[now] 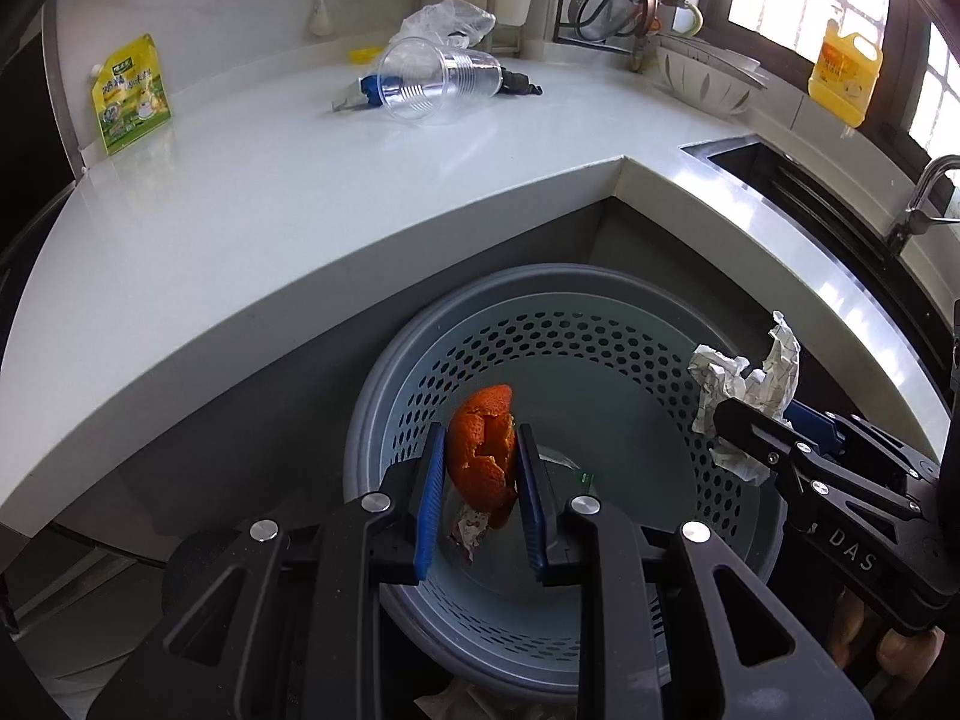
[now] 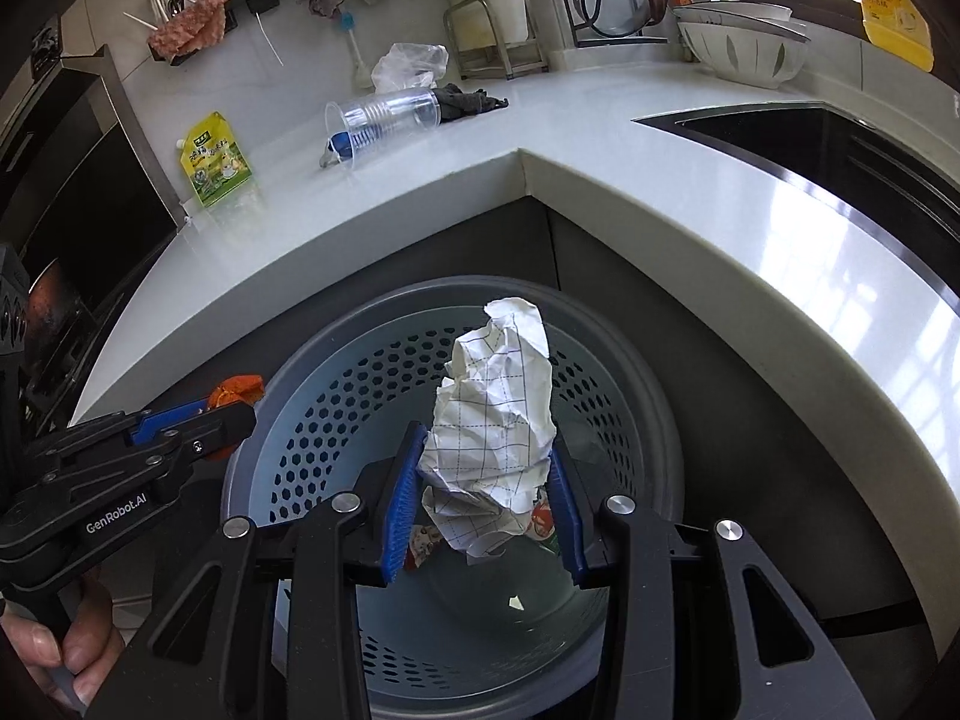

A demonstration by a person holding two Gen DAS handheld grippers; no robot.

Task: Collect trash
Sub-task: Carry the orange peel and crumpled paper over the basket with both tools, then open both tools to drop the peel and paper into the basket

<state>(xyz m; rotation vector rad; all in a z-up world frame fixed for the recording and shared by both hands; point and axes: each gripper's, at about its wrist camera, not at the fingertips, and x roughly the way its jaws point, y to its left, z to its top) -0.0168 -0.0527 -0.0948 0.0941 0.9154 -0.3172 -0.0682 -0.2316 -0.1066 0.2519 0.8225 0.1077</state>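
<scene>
My left gripper point(image 1: 480, 450) is shut on an orange peel point(image 1: 483, 450) and holds it over the open grey perforated trash bin point(image 1: 600, 348). My right gripper point(image 2: 486, 462) is shut on a crumpled sheet of white grid paper point(image 2: 498, 414) over the same bin point(image 2: 336, 396). Each gripper shows in the other's view: the right one with its paper point(image 1: 750, 384) at the bin's right rim, the left one with the peel point(image 2: 240, 390) at the bin's left rim. A small wrapper point(image 1: 471, 531) lies on the bin's floor.
On the white corner counter point(image 1: 300, 180) lie a stack of clear plastic cups point(image 1: 438, 78), a clear plastic bag point(image 1: 447, 18), a dark rag point(image 1: 519, 83) and a yellow-green pouch point(image 1: 129, 93). A sink point(image 2: 840, 144), a bowl point(image 2: 741, 48) and a yellow bottle point(image 1: 846, 75) are at the right.
</scene>
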